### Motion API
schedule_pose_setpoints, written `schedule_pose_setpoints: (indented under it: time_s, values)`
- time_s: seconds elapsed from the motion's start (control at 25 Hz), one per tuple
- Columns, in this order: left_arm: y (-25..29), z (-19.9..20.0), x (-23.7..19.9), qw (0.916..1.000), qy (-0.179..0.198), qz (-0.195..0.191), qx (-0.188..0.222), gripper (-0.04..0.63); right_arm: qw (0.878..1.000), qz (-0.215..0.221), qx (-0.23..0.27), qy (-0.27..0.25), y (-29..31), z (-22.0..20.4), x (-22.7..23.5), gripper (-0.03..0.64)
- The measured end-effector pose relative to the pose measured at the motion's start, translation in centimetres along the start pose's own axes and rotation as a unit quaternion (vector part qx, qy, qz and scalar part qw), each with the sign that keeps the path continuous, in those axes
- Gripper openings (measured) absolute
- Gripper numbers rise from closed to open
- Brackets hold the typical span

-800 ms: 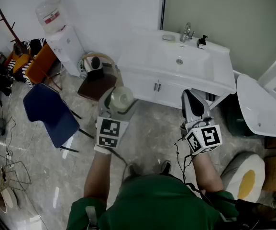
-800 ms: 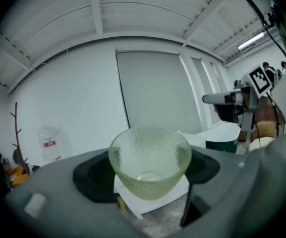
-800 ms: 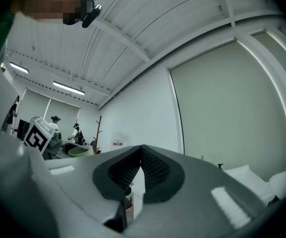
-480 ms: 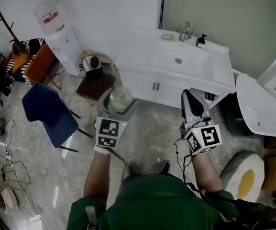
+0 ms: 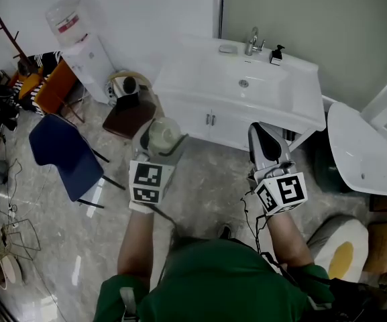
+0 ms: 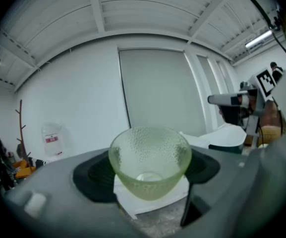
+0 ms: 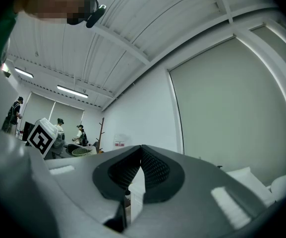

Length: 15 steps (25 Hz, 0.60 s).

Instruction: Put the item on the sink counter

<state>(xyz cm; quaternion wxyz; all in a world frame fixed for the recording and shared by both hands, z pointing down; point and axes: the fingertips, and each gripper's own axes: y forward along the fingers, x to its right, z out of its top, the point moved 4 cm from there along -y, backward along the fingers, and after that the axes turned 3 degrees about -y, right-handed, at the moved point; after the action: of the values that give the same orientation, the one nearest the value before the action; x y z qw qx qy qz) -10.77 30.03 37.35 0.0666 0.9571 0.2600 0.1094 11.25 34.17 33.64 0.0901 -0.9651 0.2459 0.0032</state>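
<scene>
A pale green dimpled glass bowl [image 6: 150, 162] sits upright between the black pads of my left gripper [image 6: 150, 175], which is shut on it. From the head view the bowl [image 5: 161, 134] and left gripper [image 5: 157, 142] hang over the floor, short of the white sink counter [image 5: 180, 79]. My right gripper [image 5: 263, 143] is level with it to the right, jaws together with nothing between them. Its pads [image 7: 155, 170] meet at the middle of the right gripper view.
On the counter are a basin [image 5: 247, 86], a faucet [image 5: 251, 42], a soap dish [image 5: 227, 48] and a dark pump bottle [image 5: 274, 56]. A brown stool [image 5: 129, 116], a blue chair [image 5: 66, 156] and a water dispenser [image 5: 79, 39] stand left; a toilet [image 5: 357, 149] stands right.
Both grippers have drifted slightly up and left in the head view, and the sink has slid a little left. The bowl stays in the left gripper.
</scene>
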Motion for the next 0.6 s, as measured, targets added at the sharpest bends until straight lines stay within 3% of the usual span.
schedule_pose_setpoints:
  time_s: [0.28,0.6]
  values:
    - [2.9,0.0,4.4,0.9991,-0.017,0.014,-0.035,0.387,1.000,0.005,-0.021,0.002,-2.2,-1.3,6.0,-0.003]
    - [5.9,0.8,2.0,0.9970,-0.029,0.045,-0.055,0.387,1.000,-0.006,-0.029,0.007,-0.2,-2.2,10.2,-0.003]
